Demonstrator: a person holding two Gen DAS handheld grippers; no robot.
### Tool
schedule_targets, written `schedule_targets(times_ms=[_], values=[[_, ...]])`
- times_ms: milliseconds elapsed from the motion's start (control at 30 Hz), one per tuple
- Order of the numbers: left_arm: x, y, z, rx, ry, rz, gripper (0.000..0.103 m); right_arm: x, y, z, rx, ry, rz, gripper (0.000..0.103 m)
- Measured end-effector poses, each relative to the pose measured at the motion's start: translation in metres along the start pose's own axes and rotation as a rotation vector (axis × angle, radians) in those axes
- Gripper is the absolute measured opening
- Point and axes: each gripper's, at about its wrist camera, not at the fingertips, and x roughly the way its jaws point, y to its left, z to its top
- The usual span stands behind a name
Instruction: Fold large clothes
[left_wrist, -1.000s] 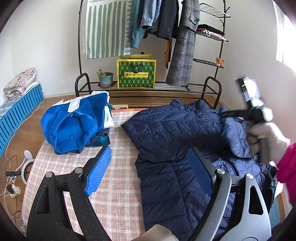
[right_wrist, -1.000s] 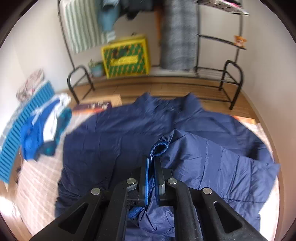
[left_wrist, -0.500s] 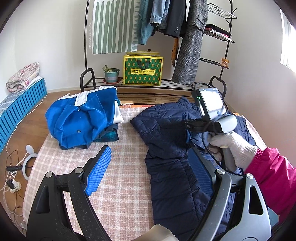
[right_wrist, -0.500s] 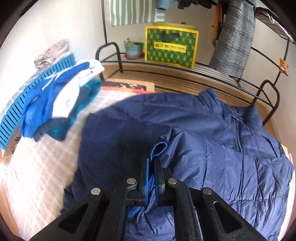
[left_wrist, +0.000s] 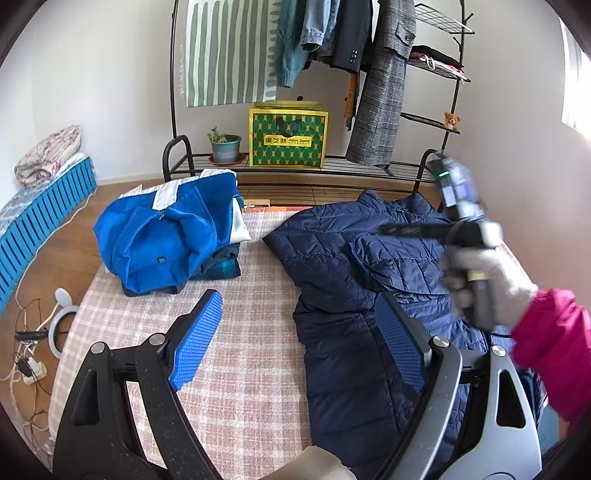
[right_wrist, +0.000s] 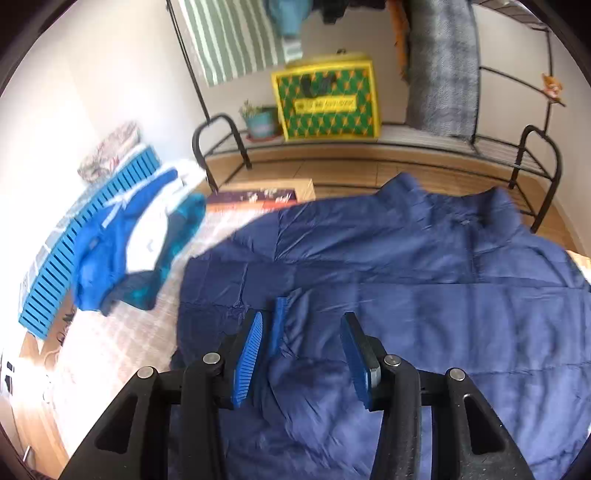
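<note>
Right gripper (right_wrist: 301, 354) is opening up over the navy puffer jacket (right_wrist: 406, 280), sleeve cuff (right_wrist: 279, 325) loose between its 2 pads. Left gripper (left_wrist: 295, 343) hangs wide open and empty above the checked blanket (left_wrist: 236, 369), where the jacket's spread out beside a blue clothes pile (left_wrist: 166, 243).

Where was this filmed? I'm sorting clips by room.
Probably a bedroom or laundry corner at home: a clothes rack with hanging coats, folded bedding by the wall, and a jacket on a checked cloth.
</note>
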Motion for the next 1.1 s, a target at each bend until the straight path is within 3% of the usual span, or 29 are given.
schedule_targets(times_ms=[233, 433, 600, 700, 833, 1100], values=[[-0.011, -0.010, -0.010, 0.038, -0.013, 0.017, 0.087, -0.125, -0.033, -0.029, 0.031, -0.098, -0.004, 0.047], [-0.018, -0.013, -0.024, 0.048, -0.007, 0.027, 0.087, -0.257, -0.084, -0.091, 0.051, -0.150, -0.112, 0.047], [-0.027, -0.023, -0.047, 0.043, 0.002, 0.019, 0.087, -0.334, -0.112, -0.153, 0.105, -0.150, -0.204, 0.047], [-0.028, -0.026, -0.065, 0.005, 0.053, -0.029, 0.087, -0.353, -0.124, -0.185, 0.139, -0.120, -0.236, 0.047], [-0.031, -0.034, -0.090, -0.001, 0.098, -0.033, 0.087, -0.350, -0.132, -0.210, 0.155, -0.091, -0.248, 0.047], [-0.056, -0.030, -0.116, -0.029, 0.119, -0.016, 0.087, -0.299, -0.141, -0.210, 0.186, -0.036, -0.115, 0.047]])
